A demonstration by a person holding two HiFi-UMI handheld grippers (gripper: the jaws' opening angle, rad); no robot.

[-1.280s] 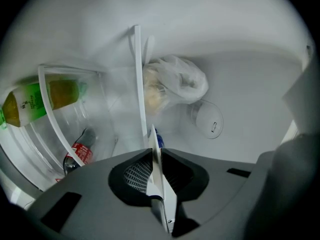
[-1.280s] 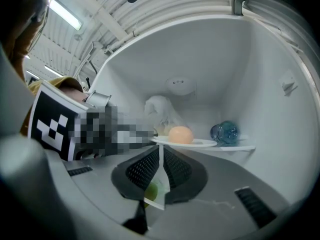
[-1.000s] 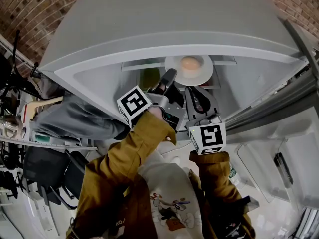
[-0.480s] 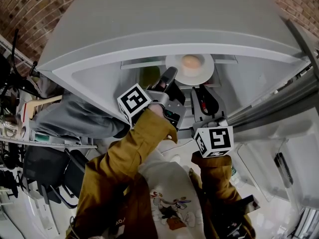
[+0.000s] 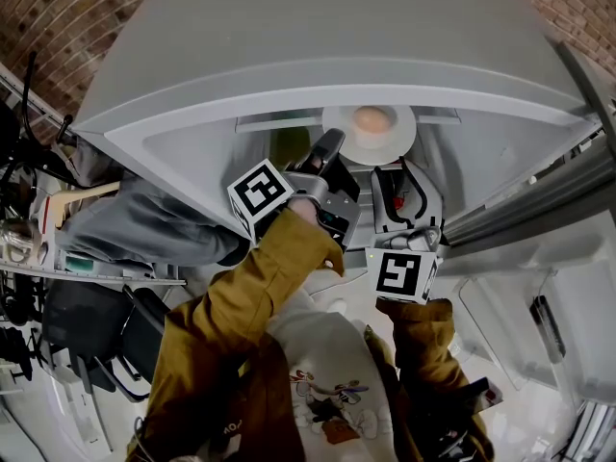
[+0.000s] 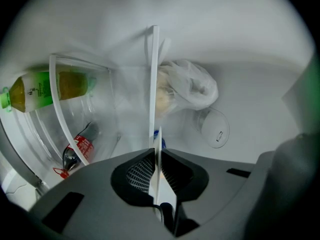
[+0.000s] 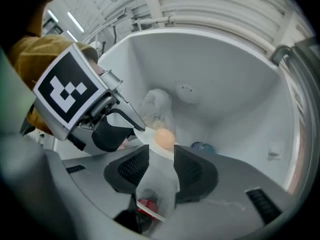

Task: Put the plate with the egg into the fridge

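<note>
Since a second ago the right gripper (image 5: 404, 183) has slid a little to the right and its marker cube (image 5: 401, 275) has turned to face the camera more squarely. The left gripper (image 5: 327, 148) and the plate (image 5: 393, 146) have barely shifted.

From the head view, the white plate with the egg (image 5: 372, 119) on it sits just inside the open fridge (image 5: 289, 27), under its top edge. The left gripper reaches in from below, its tip at the plate's left rim. The right gripper lies just beside the plate's lower right rim. Mustard sleeves (image 5: 250, 296) run down from both grippers.

In the left gripper view, the fingers (image 6: 138, 174) are pressed nearly together on the plate (image 6: 154, 84), which shows edge-on as a thin white line rising from between them. Beyond it are a green drink bottle (image 6: 47, 90) lying in a clear bin at the left, a dark bottle with a red label (image 6: 75, 151) lower down, and a white plastic bag (image 6: 192, 86) at the back wall.

In the right gripper view, the right gripper (image 7: 161, 166) has its fingers (image 7: 192, 170) a moderate way apart, gripping nothing. The egg (image 7: 164, 138) and the plate's rim (image 7: 142, 134) lie just past their tips. The left gripper (image 7: 132, 127) pinches that rim from the left, with its marker cube (image 7: 65, 91) behind it. The plastic bag (image 7: 156, 104) rests further back.
</note>
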